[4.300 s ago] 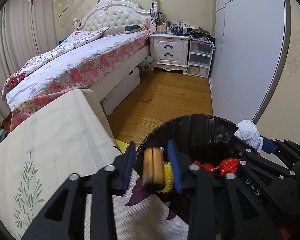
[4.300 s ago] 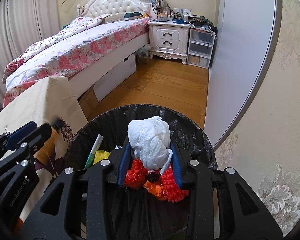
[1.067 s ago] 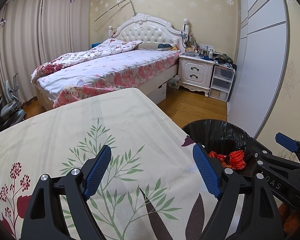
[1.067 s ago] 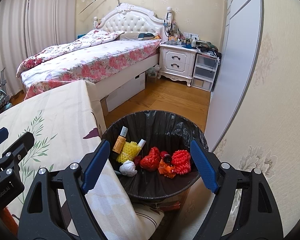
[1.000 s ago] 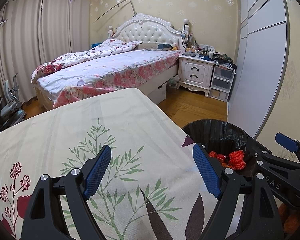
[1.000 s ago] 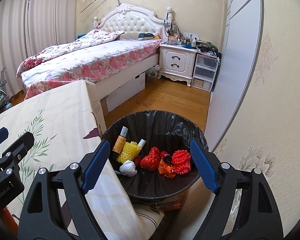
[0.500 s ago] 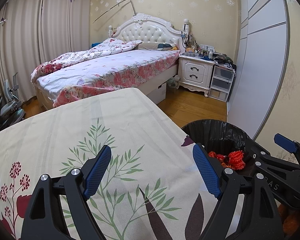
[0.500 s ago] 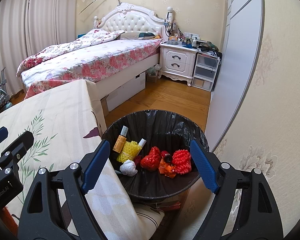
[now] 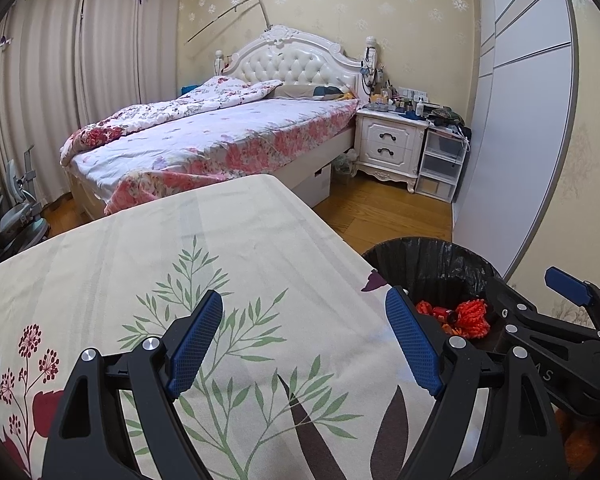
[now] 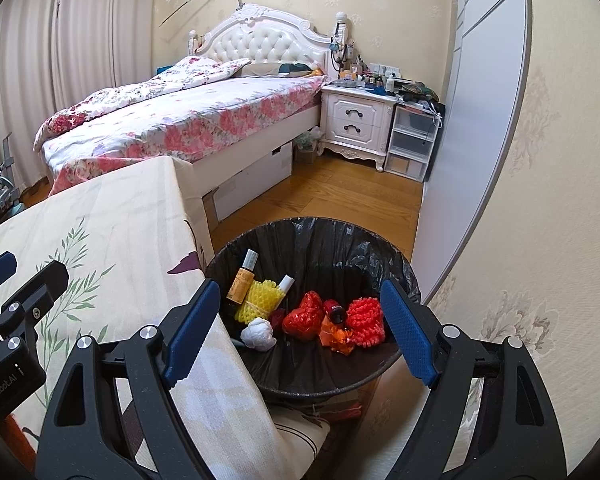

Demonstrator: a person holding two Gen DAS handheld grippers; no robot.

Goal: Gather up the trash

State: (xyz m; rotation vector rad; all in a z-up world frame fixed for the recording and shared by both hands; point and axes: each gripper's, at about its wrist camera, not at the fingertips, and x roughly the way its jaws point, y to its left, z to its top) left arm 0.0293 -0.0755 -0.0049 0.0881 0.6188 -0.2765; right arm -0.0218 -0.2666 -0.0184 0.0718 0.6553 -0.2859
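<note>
The left tool (image 9: 304,338) hangs over the desk (image 9: 236,240) with its blue pads spread wide and nothing between them. The right tool (image 10: 300,326) is likewise wide open and empty, poised above the trash bin (image 10: 396,260) that stands just off the desk's right edge, near its far corner.

All the trash in sight lies inside the bin's black liner: an orange bottle (image 10: 242,278) leaning against the left wall, yellow foam netting (image 10: 260,300) touching it, a small white tube (image 10: 285,283) beside that, a crumpled white tissue (image 10: 259,334) near the front rim, and a red and orange heap of foam netting (image 10: 365,322), wrappers (image 10: 303,317) and a small dark-capped bottle (image 10: 335,310).

The cloth-covered desk shows no loose item in either view, so the collecting looks finished or nearly so.

If anything were to be taken up again, the netting and tissue would probably be feather-light and squashy; pinch through the bulk. The bottles look stiff and smooth, likely slippery, best gripped across the body, not the cap.
</note>
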